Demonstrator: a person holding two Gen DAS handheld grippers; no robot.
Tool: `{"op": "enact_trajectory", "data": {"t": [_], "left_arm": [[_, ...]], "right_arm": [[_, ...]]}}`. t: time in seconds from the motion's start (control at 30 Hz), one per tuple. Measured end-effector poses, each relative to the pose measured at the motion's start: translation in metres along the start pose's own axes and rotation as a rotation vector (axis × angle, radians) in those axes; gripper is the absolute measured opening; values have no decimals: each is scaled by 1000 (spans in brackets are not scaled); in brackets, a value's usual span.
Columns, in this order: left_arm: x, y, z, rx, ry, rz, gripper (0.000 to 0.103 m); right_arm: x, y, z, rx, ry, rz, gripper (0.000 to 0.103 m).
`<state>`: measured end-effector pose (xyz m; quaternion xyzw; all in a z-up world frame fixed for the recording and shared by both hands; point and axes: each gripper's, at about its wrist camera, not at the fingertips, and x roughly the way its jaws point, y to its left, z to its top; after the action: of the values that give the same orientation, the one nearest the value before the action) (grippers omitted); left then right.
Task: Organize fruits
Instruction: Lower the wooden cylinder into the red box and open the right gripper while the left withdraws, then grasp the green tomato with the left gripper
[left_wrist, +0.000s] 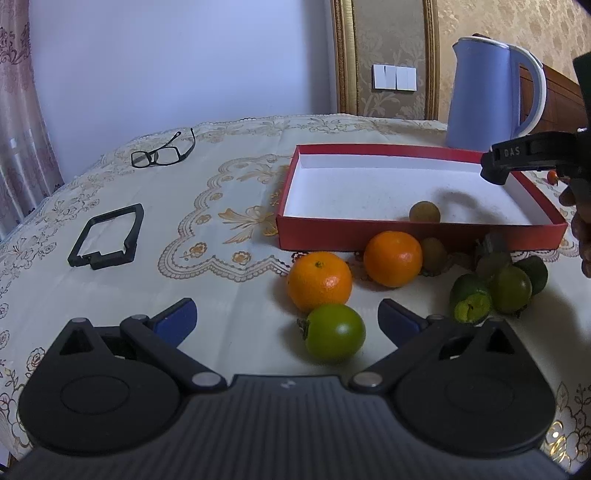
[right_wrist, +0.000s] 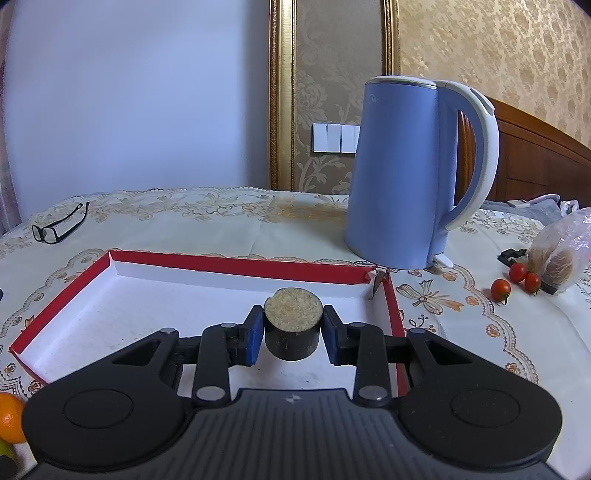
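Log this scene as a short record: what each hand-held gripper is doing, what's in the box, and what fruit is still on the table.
left hand-held gripper: open, near a green fruit on the table
right hand-held gripper: shut on a brown fruit, over the red box
in box: one round brown fruit
on table: two oranges, green fruits, cherry tomatoes
other: kettle, glasses

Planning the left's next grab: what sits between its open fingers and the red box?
Left wrist view: a green fruit, then two oranges, before the red box.
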<state>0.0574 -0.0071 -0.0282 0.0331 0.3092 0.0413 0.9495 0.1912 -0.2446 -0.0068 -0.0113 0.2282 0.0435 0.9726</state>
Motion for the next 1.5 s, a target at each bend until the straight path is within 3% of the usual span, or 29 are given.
{"op": "enact_trajectory", "data": {"t": [0.23,0.4,0.43,0.47,0.53,0.67,0.8,0.87,0.9,0.97,1.03,1.1,1.2,1.37,1.5], "left_arm": [[-4,0,-1,5,-8,-5,103],[-6,0,-1,5,-8,-8,103],[-6,1,-1,4,-9,-10,103],[-7,2,-1,3,-13,-11,103],[-10,3,-3,12,-28,-8,103],[-14,6,-11,25,-43,-29,102],[-6,13,-15,-33,13,-71,96],[-1,15,-15,-50,34,-83,96],[-1,14,-14,-51,35,-78,96],[-1,13,-13,-47,24,-69,95],[-1,12,-11,-54,15,-84,93],[0,12,-8,-70,14,-95,91],[4,9,-6,-73,24,-104,82],[8,7,-6,-69,30,-93,69],[7,7,-4,-71,27,-135,47]], "right_arm": [[9,0,0,4,29,-15,33],[11,-4,-2,40,61,-15,40],[7,-6,-2,57,62,-14,51],[3,-7,-2,71,64,-16,70],[-9,-10,-4,98,59,-26,92],[-44,-12,-9,137,23,-22,103],[-74,-20,-20,275,55,-29,103],[-90,-18,-33,257,5,-20,103],[-97,-14,-38,214,-37,-50,103],[-110,0,-49,87,-115,-204,103],[-114,10,-53,-28,-115,-296,103],[-117,8,-53,-60,-85,-241,103],[-126,-3,-55,0,-103,-137,103],[-136,-2,-64,-13,-175,-150,103],[-137,-6,-72,62,-195,-37,103]]}}
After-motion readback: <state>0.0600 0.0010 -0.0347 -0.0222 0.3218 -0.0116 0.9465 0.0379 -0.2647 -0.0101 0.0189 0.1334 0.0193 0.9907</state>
